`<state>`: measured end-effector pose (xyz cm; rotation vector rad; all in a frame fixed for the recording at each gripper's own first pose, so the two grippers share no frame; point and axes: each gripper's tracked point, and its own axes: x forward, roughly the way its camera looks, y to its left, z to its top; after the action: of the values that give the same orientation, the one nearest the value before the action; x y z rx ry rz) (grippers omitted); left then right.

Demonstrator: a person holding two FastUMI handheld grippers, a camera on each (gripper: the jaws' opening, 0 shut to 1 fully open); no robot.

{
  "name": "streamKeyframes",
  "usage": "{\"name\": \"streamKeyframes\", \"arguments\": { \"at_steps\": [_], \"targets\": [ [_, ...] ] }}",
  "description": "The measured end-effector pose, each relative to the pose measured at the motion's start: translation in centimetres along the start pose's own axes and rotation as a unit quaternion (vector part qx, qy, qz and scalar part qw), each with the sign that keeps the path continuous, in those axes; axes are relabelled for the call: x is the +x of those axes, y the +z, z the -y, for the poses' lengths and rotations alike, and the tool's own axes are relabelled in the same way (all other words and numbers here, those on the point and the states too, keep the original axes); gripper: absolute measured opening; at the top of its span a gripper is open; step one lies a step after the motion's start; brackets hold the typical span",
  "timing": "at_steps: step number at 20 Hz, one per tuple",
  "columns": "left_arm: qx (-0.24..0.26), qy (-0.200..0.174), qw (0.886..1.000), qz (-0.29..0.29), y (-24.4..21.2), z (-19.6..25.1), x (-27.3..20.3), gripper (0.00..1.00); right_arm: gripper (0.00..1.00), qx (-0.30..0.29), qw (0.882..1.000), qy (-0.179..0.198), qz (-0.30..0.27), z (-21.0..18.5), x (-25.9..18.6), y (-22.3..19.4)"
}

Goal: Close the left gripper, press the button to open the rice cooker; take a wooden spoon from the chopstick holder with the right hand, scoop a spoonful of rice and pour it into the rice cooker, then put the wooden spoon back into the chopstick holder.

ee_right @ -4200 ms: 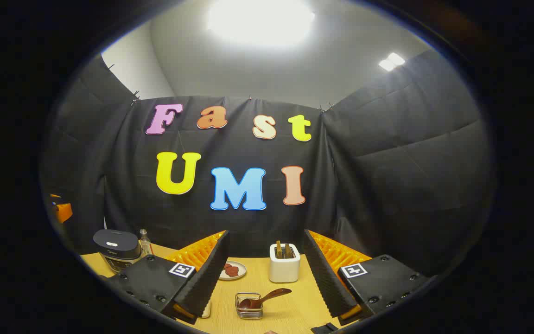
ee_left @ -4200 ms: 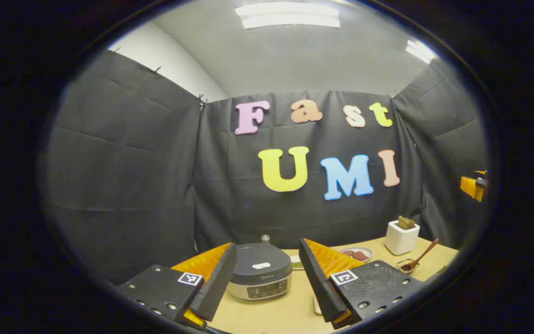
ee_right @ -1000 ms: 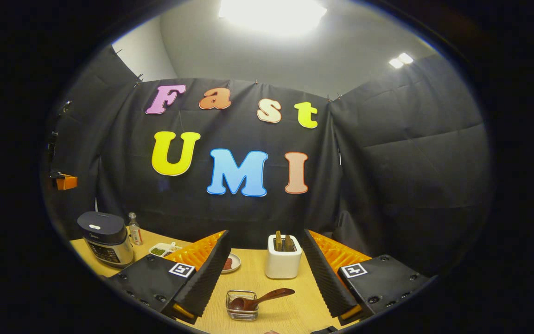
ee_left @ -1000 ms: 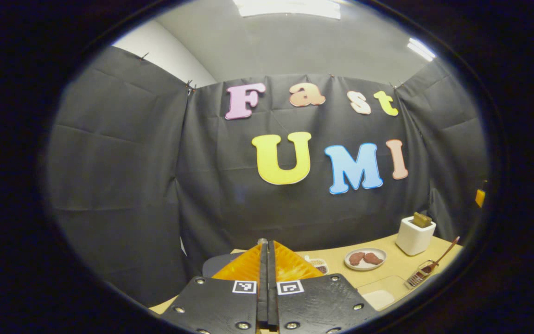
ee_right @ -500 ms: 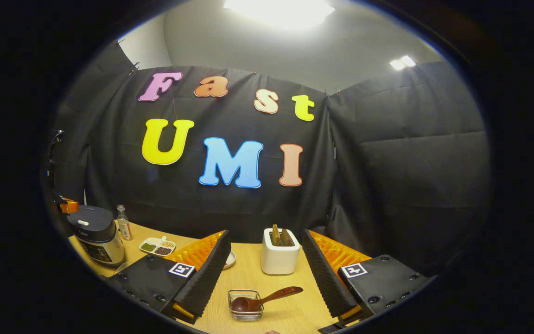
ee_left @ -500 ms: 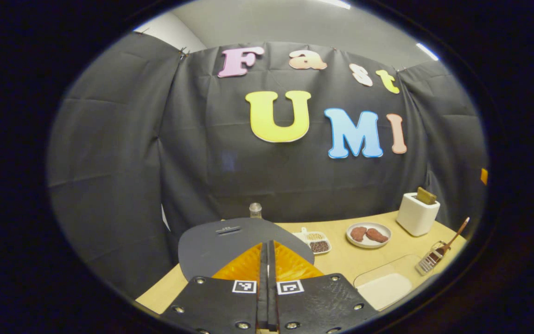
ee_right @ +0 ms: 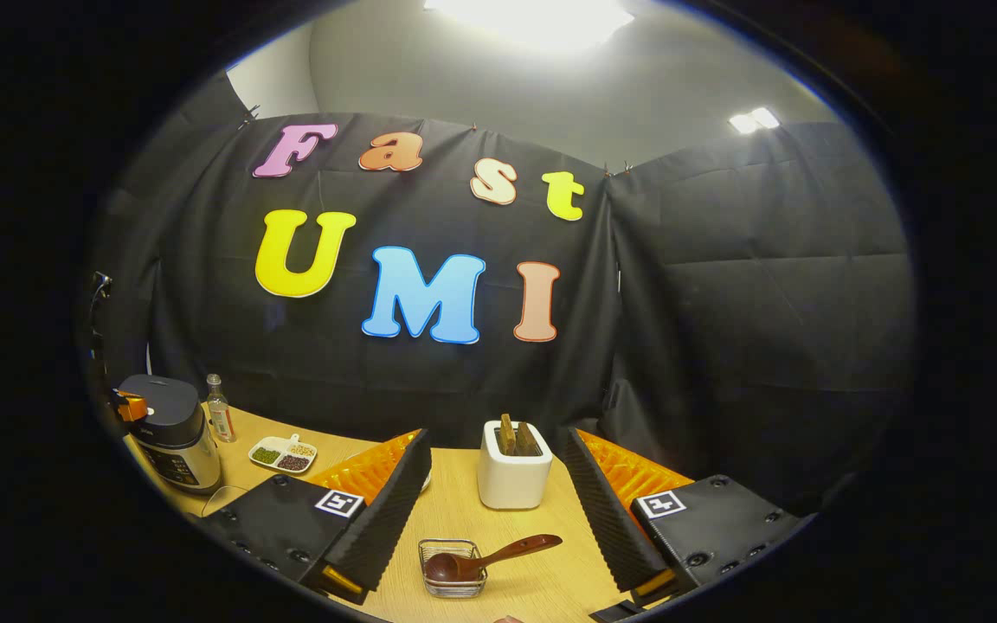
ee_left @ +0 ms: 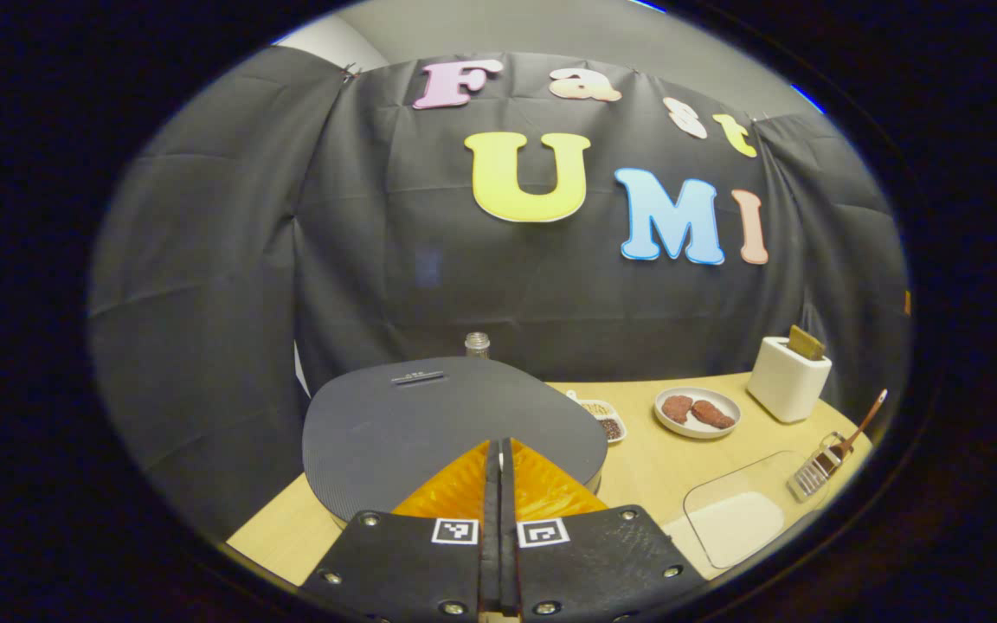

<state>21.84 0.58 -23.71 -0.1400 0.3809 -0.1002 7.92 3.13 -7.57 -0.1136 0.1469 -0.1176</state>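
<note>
The rice cooker (ee_left: 429,424) has a dark grey lid that lies flat and closed, just beyond my left gripper (ee_left: 499,472), which is shut with nothing between its fingers. Its tips hang over the lid's near edge; whether they touch it I cannot tell. In the right gripper view the cooker (ee_right: 171,433) stands at the far left, with the left gripper (ee_right: 128,405) by its top. My right gripper (ee_right: 498,450) is open, in front of the white chopstick holder (ee_right: 511,476), which holds wooden handles (ee_right: 507,433). A brown wooden spoon (ee_right: 490,558) lies in a wire basket (ee_right: 451,580).
On the wooden table (ee_left: 637,467) are a small bottle (ee_left: 477,344), a divided dish of grains (ee_left: 600,417), a plate of meat (ee_left: 696,411), the holder (ee_left: 788,378), the basket (ee_left: 814,472) and a clear dish with something white (ee_left: 736,515). Black cloth walls close in behind.
The left gripper, open 4.2 s ago, is shut and has come down toward the cooker, whose lid looms larger. The right gripper stays open and has barely shifted.
</note>
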Motion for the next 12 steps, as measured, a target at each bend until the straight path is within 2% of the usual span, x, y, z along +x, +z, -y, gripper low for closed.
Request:
{"name": "streamKeyframes", "arguments": {
  "at_steps": [1,2,5,6,10,12],
  "targets": [
    [-0.003,0.001,1.0,0.011,1.7,0.3,0.4,0.02,0.97,0.001,1.0,0.002,0.001,-0.1,0.1,0.1],
    [0.007,0.005,1.0,-0.001,-0.1,0.3,0.3,0.02,0.99,0.003,1.0,0.003,0.002,-0.1,0.1,0.1],
    [0.03,0.023,0.999,0.028,1.8,0.4,-0.4,0.02,0.97,0.018,1.0,0.011,0.0,-0.1,0.2,-0.1],
    [0.027,0.028,0.999,0.037,3.0,0.4,-1.1,0.02,0.99,0.021,1.0,0.014,0.0,0.2,0.3,-0.3],
    [0.025,0.037,0.99,0.134,11.2,0.5,-4.4,0.02,0.97,0.033,0.999,0.017,-0.01,1.5,1.1,-1.3],
    [0.021,0.045,0.987,0.155,13.5,0.1,-5.8,0.0,0.97,0.043,0.999,0.021,-0.018,2.0,1.5,-2.1]
  ]
}}
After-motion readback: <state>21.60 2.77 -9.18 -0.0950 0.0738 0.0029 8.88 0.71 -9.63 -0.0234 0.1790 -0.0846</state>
